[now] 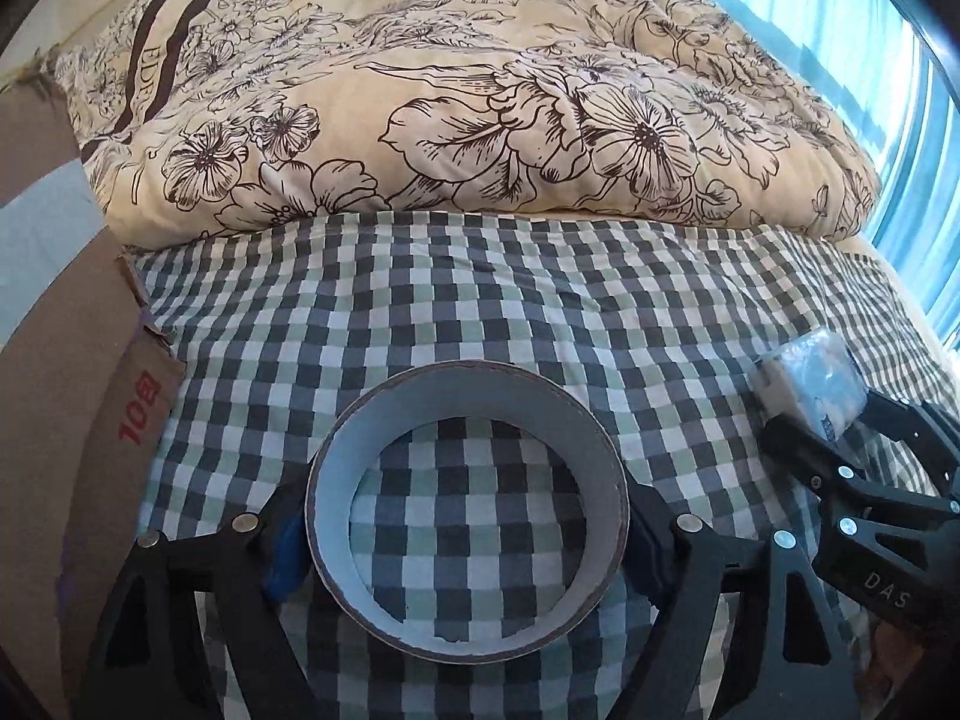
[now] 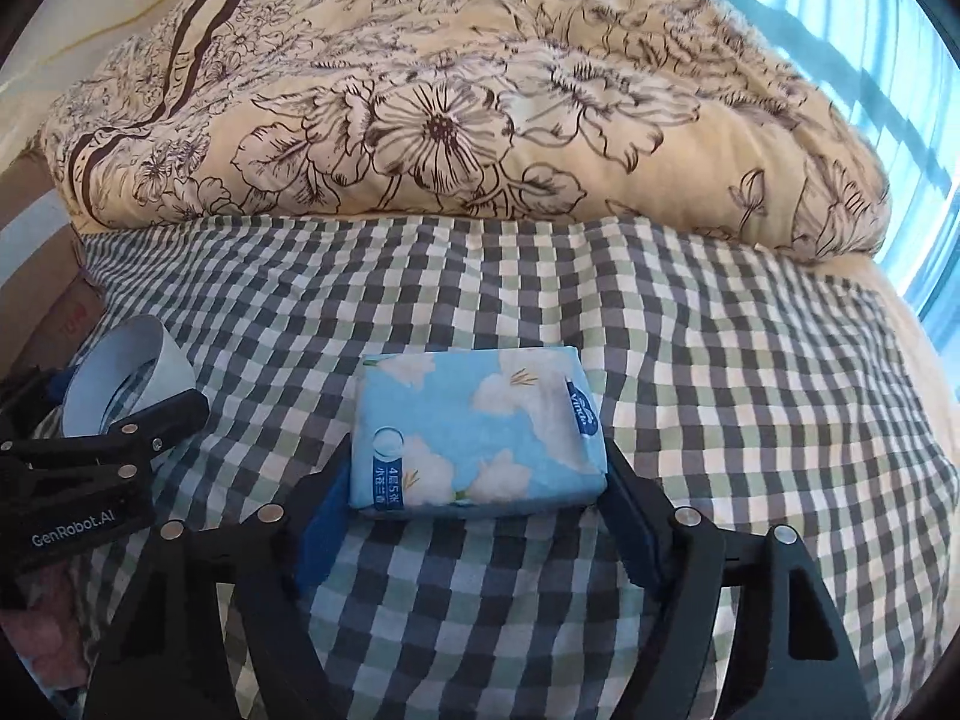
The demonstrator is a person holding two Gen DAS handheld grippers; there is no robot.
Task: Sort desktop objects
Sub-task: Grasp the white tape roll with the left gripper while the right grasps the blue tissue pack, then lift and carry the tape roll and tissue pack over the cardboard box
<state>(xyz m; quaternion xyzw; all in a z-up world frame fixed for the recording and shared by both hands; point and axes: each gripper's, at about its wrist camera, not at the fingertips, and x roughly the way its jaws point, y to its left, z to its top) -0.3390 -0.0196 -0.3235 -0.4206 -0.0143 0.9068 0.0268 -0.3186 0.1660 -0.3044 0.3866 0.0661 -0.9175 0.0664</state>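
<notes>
Checked bedsheet (image 1: 540, 300) is spread beneath; a grey-white tape roll (image 1: 467, 510) is clamped by the left tongs (image 1: 462, 531), a blue flower-printed tissue pack (image 2: 477, 435) by the right tongs (image 2: 480, 510).

Place: a home bedroom.
Bed: checked sheet (image 1: 480, 300) in green, grey and white.
Bedding: folded floral quilt (image 1: 456, 96) at the far end.
Beside bed: cardboard box (image 1: 78, 396), sunlit window (image 2: 840, 42).
</notes>
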